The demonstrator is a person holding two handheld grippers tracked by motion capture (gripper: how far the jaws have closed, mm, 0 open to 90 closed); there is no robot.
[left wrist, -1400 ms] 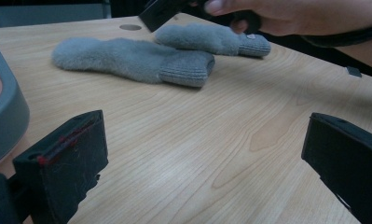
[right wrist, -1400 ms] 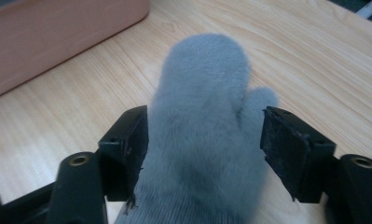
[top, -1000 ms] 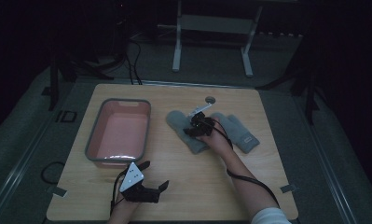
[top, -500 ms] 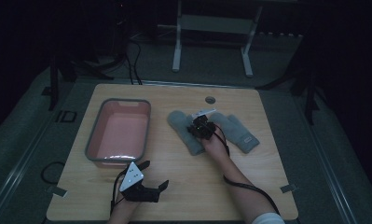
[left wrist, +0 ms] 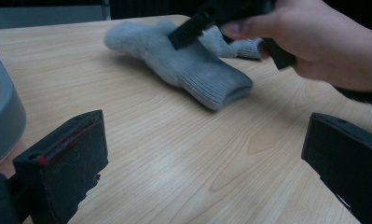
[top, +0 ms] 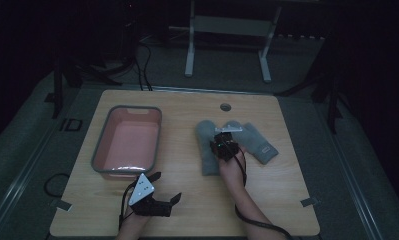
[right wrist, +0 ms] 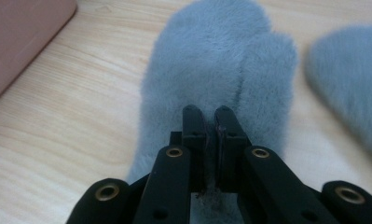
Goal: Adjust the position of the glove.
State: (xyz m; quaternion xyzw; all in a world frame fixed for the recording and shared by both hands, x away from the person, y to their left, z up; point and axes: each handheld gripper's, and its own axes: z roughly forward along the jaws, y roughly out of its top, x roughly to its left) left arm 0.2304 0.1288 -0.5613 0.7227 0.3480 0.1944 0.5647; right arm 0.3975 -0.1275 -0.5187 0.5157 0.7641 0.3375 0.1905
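Observation:
Two grey furry mittens lie side by side on the wooden table (top: 187, 210): the left mitten (top: 207, 157) (right wrist: 211, 51) (left wrist: 197, 74) and the right mitten (top: 261, 144) (right wrist: 351, 79). My right gripper (top: 227, 134) (right wrist: 210, 112) hovers low over the left mitten, beside its thumb. Its jaws have just been closing and now stand shut, with a thin slit holding a wisp of grey fluff. Whether they pinch the fur I cannot tell. My left gripper (top: 166, 187) (left wrist: 204, 158) rests open near the front edge, nothing between its jaws.
A pink tray with a grey rim (top: 99, 150) (right wrist: 20, 32) stands on the table's left half. A round cable hole (top: 225, 106) sits near the far edge. Bare wood lies between the left gripper and the mittens.
My right gripper has drawn back toward the person along the left mitten, and its jaws have come together. The left gripper has stayed put.

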